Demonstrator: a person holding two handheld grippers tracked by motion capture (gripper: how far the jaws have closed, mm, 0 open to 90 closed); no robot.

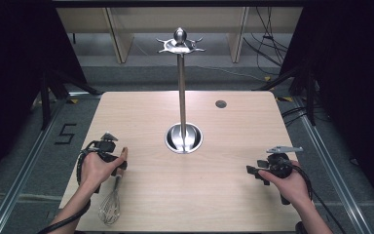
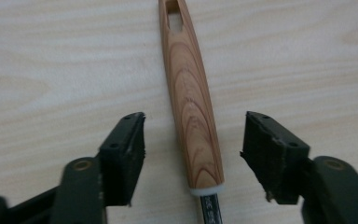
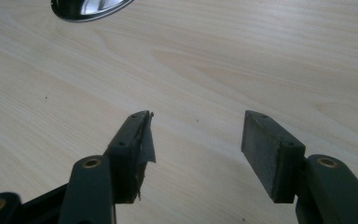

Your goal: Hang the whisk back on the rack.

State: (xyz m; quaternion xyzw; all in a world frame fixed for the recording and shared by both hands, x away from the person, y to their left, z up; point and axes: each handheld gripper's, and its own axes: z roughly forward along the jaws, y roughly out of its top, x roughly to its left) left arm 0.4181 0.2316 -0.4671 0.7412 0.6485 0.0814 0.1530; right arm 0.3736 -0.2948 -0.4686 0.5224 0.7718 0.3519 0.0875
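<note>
A wire whisk (image 1: 110, 207) with a wooden handle (image 1: 121, 158) lies at the table's front left, its wire head toward the front edge. My left gripper (image 1: 116, 161) hovers over that handle, held in a hand. In the left gripper view the handle (image 2: 191, 107) runs straight up between the open jaws of the left gripper (image 2: 196, 127), with a gap on each side. A white collar (image 2: 207, 190) ends the handle. My right gripper (image 1: 254, 171) is at the front right; the right gripper (image 3: 196, 127) stands open above bare wood.
A tall metal stand (image 1: 181, 97) with hooks on top (image 1: 180, 45) rises from a round base (image 1: 183, 138) at the table's middle; that base (image 3: 88, 5) shows at the top left of the right gripper view. A small dark hole (image 1: 220, 104) lies at the back right.
</note>
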